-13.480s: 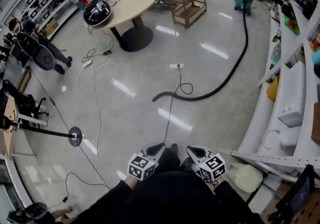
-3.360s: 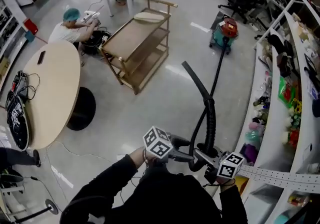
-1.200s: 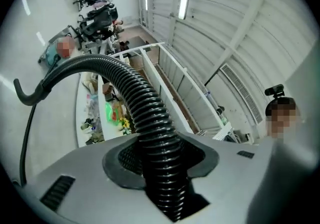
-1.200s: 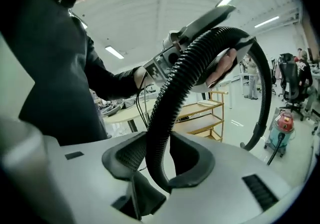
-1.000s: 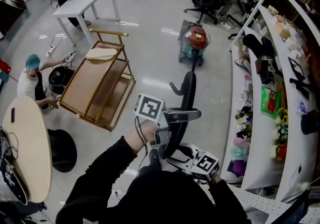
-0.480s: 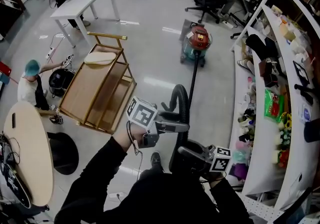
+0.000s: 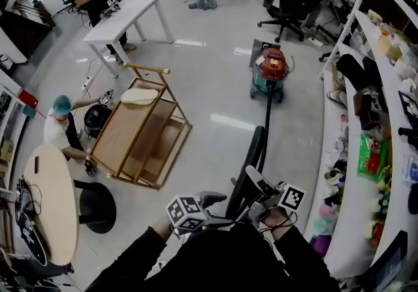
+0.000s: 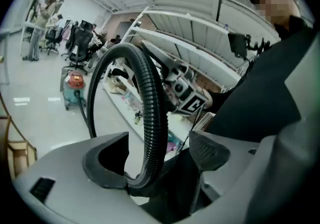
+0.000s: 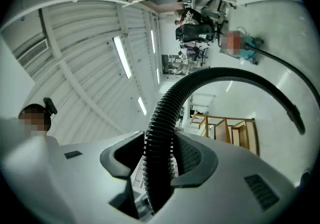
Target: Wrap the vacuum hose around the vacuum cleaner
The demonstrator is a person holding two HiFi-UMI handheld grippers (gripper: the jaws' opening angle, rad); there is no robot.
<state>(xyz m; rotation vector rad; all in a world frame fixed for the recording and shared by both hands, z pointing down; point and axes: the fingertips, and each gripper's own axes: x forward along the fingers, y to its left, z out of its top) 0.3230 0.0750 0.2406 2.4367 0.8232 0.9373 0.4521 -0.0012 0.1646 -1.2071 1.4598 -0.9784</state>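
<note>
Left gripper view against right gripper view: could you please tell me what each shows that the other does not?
Only the left: the left gripper, jaws just opened wide, the black ribbed vacuum hose lying loose against one, and the person's dark top. Only the right: a close look at the right gripper, jaws shut on that hose. Both: the hose and the red-and-teal vacuum cleaner on the floor.
</note>
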